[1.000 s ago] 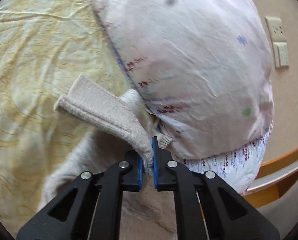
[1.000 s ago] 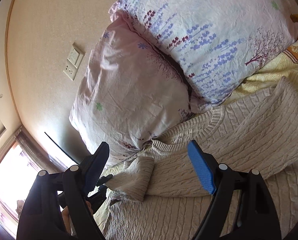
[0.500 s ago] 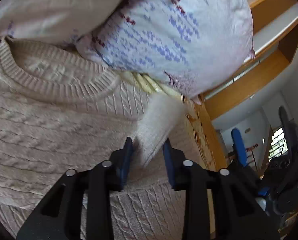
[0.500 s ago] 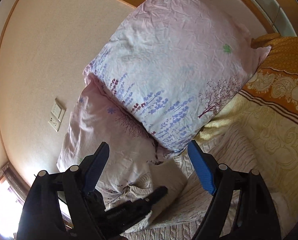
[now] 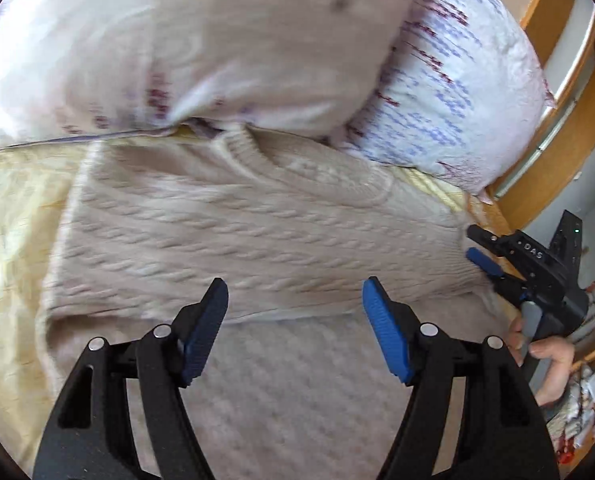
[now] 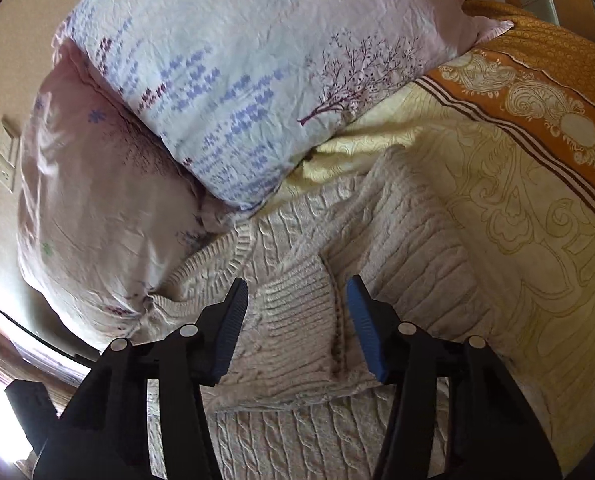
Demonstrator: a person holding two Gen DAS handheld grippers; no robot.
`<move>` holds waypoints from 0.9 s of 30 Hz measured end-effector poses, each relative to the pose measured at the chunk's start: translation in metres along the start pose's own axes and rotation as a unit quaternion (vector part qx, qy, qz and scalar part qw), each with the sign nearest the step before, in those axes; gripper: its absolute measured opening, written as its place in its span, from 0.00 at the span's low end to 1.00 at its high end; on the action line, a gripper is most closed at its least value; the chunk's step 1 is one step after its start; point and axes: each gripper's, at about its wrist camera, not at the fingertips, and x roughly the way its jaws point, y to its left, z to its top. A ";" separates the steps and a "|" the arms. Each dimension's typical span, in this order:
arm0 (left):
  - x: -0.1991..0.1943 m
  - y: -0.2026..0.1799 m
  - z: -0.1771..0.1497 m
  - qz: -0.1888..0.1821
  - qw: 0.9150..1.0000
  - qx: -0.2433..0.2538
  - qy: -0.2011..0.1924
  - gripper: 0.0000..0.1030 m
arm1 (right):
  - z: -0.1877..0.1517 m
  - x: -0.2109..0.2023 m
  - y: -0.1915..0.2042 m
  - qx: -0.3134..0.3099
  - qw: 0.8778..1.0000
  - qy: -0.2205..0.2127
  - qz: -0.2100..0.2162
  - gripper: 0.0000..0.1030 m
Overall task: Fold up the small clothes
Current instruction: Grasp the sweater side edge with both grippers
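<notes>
- Lying across the centre of the left wrist view on the bed [image 5: 13,208], against two pillows [image 5: 201,40]: beige cable-knit sweater [image 5: 257,232], one sleeve [image 6: 297,332] already folded across its body.
- Remaining, by the look of it: other sleeve, then halving.
- Opening over bare knit, gripping nothing: left tongs [image 5: 293,320].
- Closing around the ribbed cuff, not yet pinching: right tongs [image 6: 293,320].
- Showing thick, soft, ropey stitches against crinkled cotton pillows.

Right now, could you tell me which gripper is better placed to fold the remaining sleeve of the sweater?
Probably the right gripper: its jaws are closing around the ribbed sleeve cuff. The left gripper is opening over the sweater with nothing between its fingers.
</notes>
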 end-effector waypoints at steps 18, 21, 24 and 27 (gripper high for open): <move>-0.073 0.102 -0.085 -0.020 0.999 -0.041 0.026 0.70 | -0.007 -0.035 -0.001 -0.028 0.999 0.010 0.017 0.63; -0.075 0.102 -0.089 -0.037 0.998 -0.042 0.028 0.70 | -0.012 -0.065 -0.019 -0.038 0.999 0.024 0.018 0.63; -0.076 0.104 -0.092 -0.074 0.995 -0.063 0.035 0.70 | -0.019 -0.093 -0.046 -0.038 0.999 0.036 0.000 0.62; -0.078 0.103 -0.098 -0.102 0.991 -0.075 0.042 0.66 | -0.028 -0.107 -0.066 -0.044 0.997 0.059 -0.013 0.58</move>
